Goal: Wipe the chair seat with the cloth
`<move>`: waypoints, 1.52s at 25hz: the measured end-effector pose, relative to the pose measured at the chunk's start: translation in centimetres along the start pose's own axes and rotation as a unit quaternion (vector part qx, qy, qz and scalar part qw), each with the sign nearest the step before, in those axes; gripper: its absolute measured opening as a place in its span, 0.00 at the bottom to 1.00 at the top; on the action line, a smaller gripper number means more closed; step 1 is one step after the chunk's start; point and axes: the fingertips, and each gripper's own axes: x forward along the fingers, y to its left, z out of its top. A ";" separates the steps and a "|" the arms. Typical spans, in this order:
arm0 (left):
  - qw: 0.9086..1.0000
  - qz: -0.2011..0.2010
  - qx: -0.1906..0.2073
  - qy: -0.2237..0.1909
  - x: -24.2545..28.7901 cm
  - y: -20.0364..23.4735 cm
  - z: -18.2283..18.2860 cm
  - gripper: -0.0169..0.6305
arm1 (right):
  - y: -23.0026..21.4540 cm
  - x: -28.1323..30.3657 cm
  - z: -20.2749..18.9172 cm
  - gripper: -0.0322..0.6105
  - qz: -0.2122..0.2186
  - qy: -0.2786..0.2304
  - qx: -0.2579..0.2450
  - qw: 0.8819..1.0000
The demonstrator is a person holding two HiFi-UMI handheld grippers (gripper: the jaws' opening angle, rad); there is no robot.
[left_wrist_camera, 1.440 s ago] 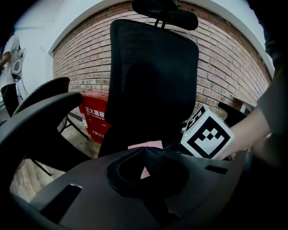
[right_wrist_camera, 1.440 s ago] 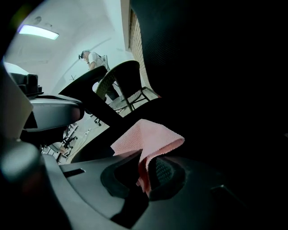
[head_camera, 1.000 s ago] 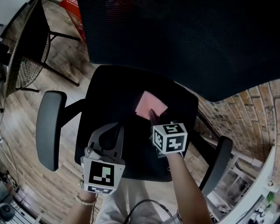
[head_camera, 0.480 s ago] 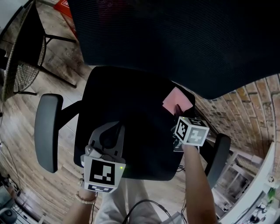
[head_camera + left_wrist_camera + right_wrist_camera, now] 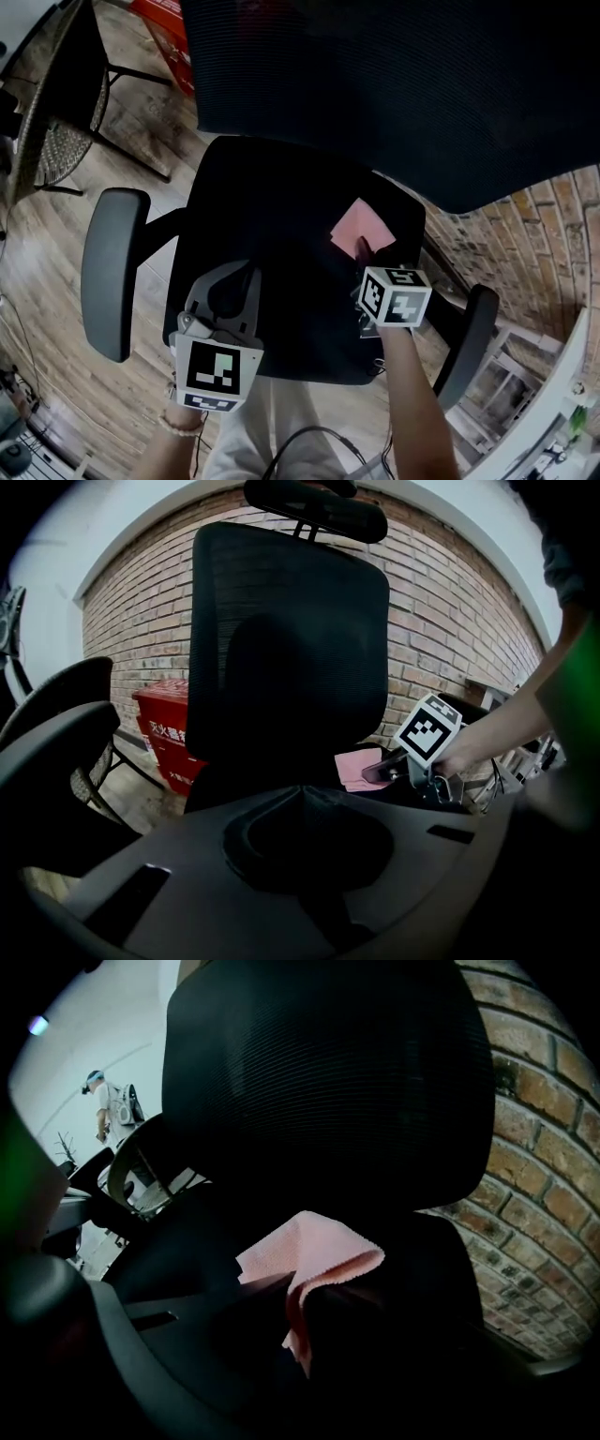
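Observation:
The black chair seat (image 5: 262, 211) fills the middle of the head view, under the tall mesh backrest (image 5: 375, 84). A pink cloth (image 5: 356, 225) lies on the seat's back right part. My right gripper (image 5: 366, 251) is shut on the cloth's near edge and presses it to the seat. From the right gripper view, the cloth (image 5: 309, 1246) folds over between the jaws of my right gripper (image 5: 291, 1293). My left gripper (image 5: 234, 281) hovers over the seat's front left, shut and empty. The left gripper view shows my left gripper (image 5: 302, 794), the cloth (image 5: 352, 766) and my right gripper (image 5: 380, 772).
Grey armrests flank the seat at the left (image 5: 108, 272) and right (image 5: 464, 347). A red box (image 5: 169, 37) stands on the wooden floor behind the chair. A wicker chair (image 5: 52, 141) is at the far left. A brick wall (image 5: 553, 253) runs along the right.
My right gripper dragged the cloth rightward across the seat toward its right edge, then back a little to the left. My left gripper stayed in place.

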 end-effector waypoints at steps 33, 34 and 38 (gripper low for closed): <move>0.996 0.057 -0.052 0.033 -10.4 2.0 -8.4 0.05 | 31.9 -3.9 -11.6 0.13 0.294 0.056 -0.213 0.930; 0.997 0.056 -0.051 0.033 -10.2 1.9 -8.4 0.05 | 31.7 -3.9 -11.6 0.13 0.291 0.056 -0.211 0.932; 0.998 0.045 -0.045 0.030 -9.5 1.2 -7.7 0.05 | 29.4 -3.8 -11.5 0.13 0.268 0.058 -0.200 0.941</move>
